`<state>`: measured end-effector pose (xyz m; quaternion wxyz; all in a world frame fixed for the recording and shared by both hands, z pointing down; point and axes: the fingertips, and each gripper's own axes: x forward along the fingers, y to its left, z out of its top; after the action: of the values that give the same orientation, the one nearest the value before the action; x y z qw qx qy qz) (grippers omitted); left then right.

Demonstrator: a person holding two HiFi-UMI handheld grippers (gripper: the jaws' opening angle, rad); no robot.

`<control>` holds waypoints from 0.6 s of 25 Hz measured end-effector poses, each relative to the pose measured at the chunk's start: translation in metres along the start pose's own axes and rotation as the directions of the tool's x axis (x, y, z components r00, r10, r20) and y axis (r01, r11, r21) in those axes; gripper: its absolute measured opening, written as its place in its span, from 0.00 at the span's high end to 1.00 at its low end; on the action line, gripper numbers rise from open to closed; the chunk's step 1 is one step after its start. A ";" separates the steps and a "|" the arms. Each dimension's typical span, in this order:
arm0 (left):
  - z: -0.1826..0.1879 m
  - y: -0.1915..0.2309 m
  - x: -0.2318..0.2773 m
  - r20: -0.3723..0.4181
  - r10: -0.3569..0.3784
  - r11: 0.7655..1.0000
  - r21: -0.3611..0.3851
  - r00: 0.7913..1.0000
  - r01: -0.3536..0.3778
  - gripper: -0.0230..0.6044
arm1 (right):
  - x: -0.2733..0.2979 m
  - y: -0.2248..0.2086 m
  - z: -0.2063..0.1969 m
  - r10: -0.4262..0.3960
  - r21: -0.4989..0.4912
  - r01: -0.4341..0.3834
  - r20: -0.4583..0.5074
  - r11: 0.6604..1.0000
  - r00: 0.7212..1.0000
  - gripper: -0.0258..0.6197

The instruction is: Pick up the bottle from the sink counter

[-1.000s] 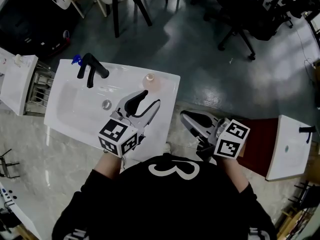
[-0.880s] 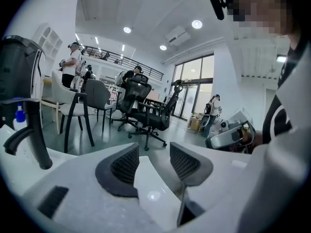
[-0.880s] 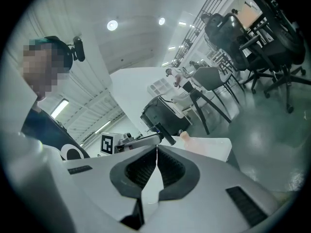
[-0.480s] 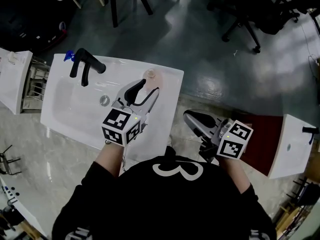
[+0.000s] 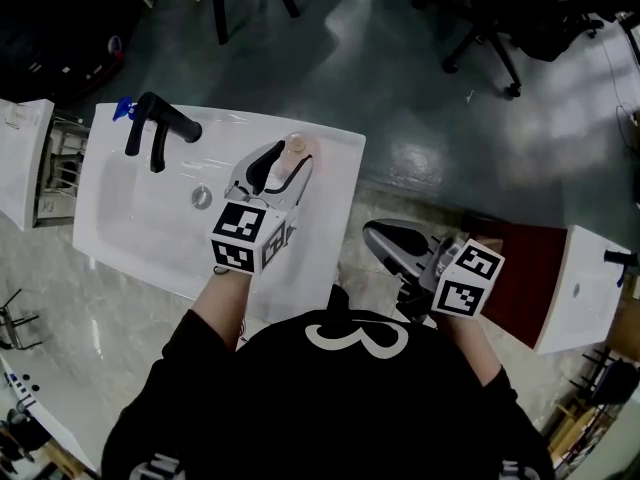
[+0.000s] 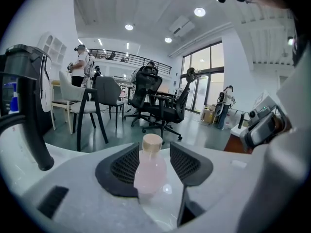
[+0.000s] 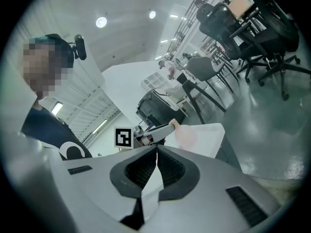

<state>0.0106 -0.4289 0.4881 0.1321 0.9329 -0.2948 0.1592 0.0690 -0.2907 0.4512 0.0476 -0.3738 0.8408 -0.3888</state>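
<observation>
A small pink bottle (image 5: 297, 147) with a beige cap stands upright at the back right corner of the white sink counter (image 5: 330, 183). My left gripper (image 5: 281, 162) is open, its two black jaws reaching to either side of the bottle. In the left gripper view the bottle (image 6: 149, 168) sits between the ribbed pads (image 6: 125, 165), and I cannot tell whether they touch it. My right gripper (image 5: 385, 240) is shut and empty, held over the floor to the right of the sink. The right gripper view shows its jaws (image 7: 156, 171) pressed together, with the bottle (image 7: 187, 136) far off.
A black faucet (image 5: 155, 128) stands at the sink's back left, with a drain (image 5: 201, 197) in the basin. Other white basins sit at the far left (image 5: 20, 158) and far right (image 5: 580, 288). A dark red panel (image 5: 520, 273) lies right. Office chairs (image 5: 520, 28) stand beyond.
My left gripper has moved forward across the counter until its open jaws flank the bottle. The right gripper has stayed in about the same place.
</observation>
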 end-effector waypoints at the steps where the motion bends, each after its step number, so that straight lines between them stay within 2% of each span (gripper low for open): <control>1: 0.000 0.002 0.002 -0.001 0.005 1.000 0.004 1.000 -0.005 0.65 | 0.001 0.000 -0.001 0.005 0.003 -0.005 -0.003 1.000 1.000 0.94; 4: -0.003 0.003 0.010 -0.005 0.009 1.000 0.027 1.000 -0.009 0.66 | 0.002 -0.003 -0.001 0.007 0.020 -0.006 -0.006 1.000 1.000 0.94; 15: -0.007 0.007 0.024 -0.007 0.014 0.999 0.037 1.000 -0.014 0.66 | 0.015 -0.008 -0.014 0.033 0.050 -0.031 -0.044 0.998 0.998 0.94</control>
<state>0.0230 -0.4443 0.5044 0.1148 0.9325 -0.2979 0.1689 0.0581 -0.2952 0.4692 0.0442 -0.3502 0.8376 -0.4169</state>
